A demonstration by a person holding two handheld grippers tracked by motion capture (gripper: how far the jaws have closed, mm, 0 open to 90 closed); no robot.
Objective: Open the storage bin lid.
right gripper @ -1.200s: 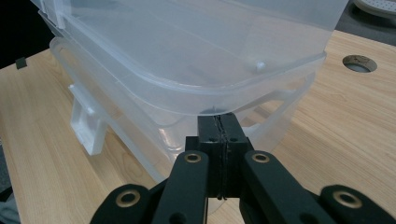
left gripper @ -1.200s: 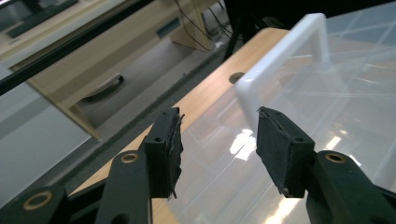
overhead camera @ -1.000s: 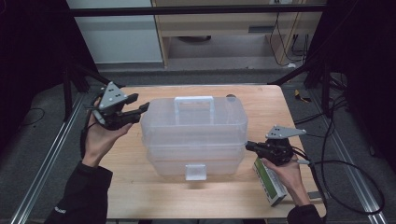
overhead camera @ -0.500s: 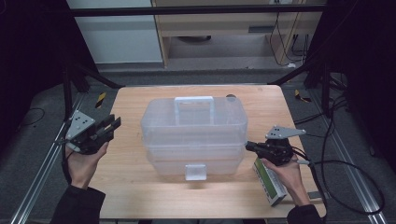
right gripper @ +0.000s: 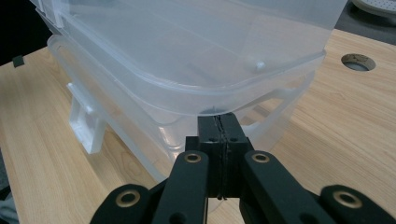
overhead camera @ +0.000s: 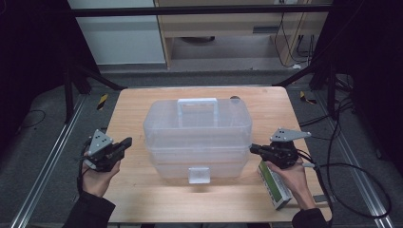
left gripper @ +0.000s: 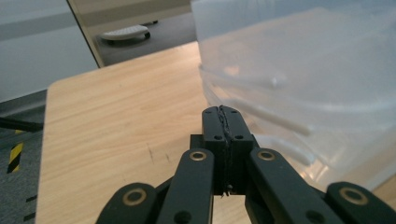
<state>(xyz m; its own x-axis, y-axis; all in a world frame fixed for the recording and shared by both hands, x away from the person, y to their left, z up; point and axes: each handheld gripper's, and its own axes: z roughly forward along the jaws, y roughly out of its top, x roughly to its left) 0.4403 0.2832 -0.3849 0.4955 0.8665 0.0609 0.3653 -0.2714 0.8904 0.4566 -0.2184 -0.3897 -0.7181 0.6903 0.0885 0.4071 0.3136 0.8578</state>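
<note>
Dropped lower and pulled back off the box: left gripper [overhead camera: 124, 144], now near table's left edge, jaws just closed, clenched on nothing, pads pressed flat in left gripper view [left gripper: 224, 122]. Unmoved: right gripper [overhead camera: 254, 149], clenched empty, tip just under lid rim at box's right end [right gripper: 220, 122]. Wooden table [overhead camera: 142, 199] underneath. Clear plastic storage box [overhead camera: 197, 130] at table centre, lid on, white handle [overhead camera: 197, 105] on top, front latch [overhead camera: 199, 175] down. Green-white carton [overhead camera: 274, 183] flat under right hand [overhead camera: 294, 176].

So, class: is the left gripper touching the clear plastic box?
Apart. In the high view, bare table shows between the left gripper and the clear plastic box; its jaws are shut on nothing.
</note>
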